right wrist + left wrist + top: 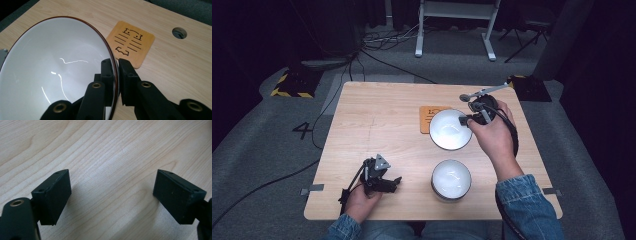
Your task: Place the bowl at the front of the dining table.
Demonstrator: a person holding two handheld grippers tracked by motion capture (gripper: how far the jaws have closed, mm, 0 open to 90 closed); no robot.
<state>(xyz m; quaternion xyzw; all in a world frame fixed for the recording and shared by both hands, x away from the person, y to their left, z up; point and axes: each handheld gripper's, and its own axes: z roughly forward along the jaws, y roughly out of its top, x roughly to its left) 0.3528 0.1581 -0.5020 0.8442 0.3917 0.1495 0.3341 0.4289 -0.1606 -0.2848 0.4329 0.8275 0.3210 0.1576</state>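
— On the table (377, 120), what writing can you read?

— Very little. The square wooden coaster (131, 42) carries cut-out or printed dark marks: short horizontal lines with a bracket-like shape above and below, more a pattern than letters. On the grey floor to the left of the table a "4" (303, 130) is marked.

— And the bowls?

— Two. The far bowl (451, 129) is white and glossy inside, with a thin dark reddish-brown rim; in the high view it overlaps the coaster's right part. The near bowl (451, 179) is also white inside, standing close to the table's front edge, apart from the far one.

— What is the right hand-held gripper (117, 75) doing?

— Pinching the far bowl's rim: one jaw inside the bowl, one outside, pressed together on the wall at the bowl's right side. The person's right hand (493, 134) wraps it, a denim sleeve (527, 205) behind.

— And the left?

— The left hand-held gripper (398, 181) sits low over bare wood at the table's front left, jaws spread wide with nothing between them, well apart from both bowls.
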